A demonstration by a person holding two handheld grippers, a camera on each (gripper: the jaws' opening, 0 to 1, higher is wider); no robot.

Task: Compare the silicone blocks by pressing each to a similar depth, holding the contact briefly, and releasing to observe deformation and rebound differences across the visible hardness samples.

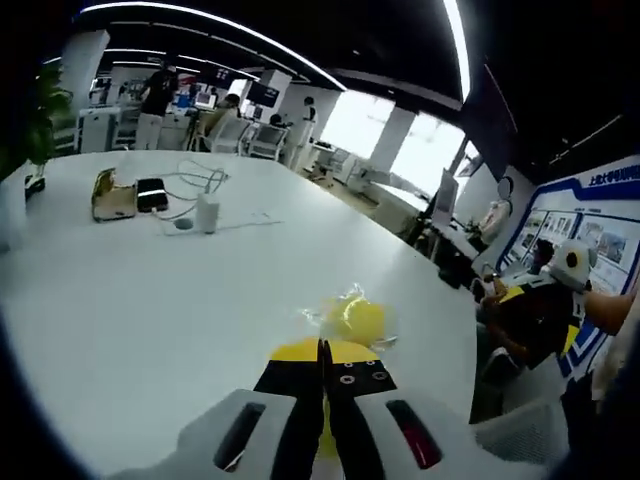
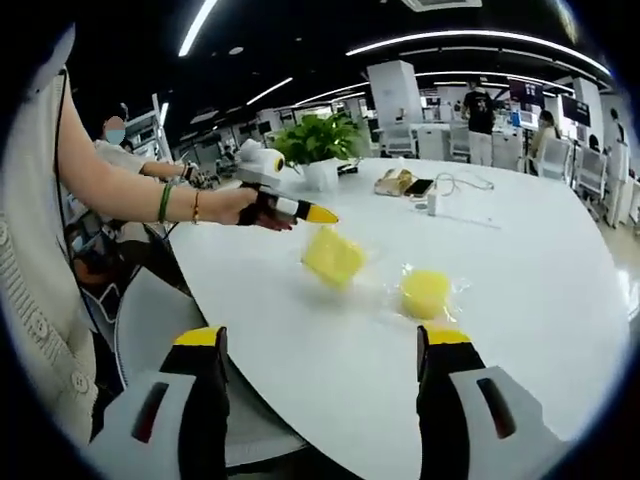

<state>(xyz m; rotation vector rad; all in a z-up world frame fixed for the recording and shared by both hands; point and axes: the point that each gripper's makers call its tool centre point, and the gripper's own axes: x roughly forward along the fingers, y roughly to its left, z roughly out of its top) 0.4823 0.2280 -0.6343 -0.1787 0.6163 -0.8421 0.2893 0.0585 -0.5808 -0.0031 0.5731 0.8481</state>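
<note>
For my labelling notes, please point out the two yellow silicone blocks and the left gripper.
Tilted yellow block (image 2: 333, 256), right gripper view: middle of its broad face.
Flat yellow block (image 2: 425, 293), right gripper view: centre of its top.
Left gripper (image 2: 322, 214), right gripper view: yellow tips of its shut fingers.

long ceiling light strips (image 1: 210, 22) and bright windows (image 1: 432, 150) light the room evenly, and the windows in the left gripper view are blown out to white. the white bench (image 2: 520, 270) reflects this light with a soft sheen and carries only faint, diffuse shadows under the yellow blocks (image 2: 424, 293), whose clear wrappers show small glints. both views bend strongly toward the edges, curving straight lines, while the nearest gripper parts at the bottom look soft and slightly blurred and the far background loses fine detail.
</note>
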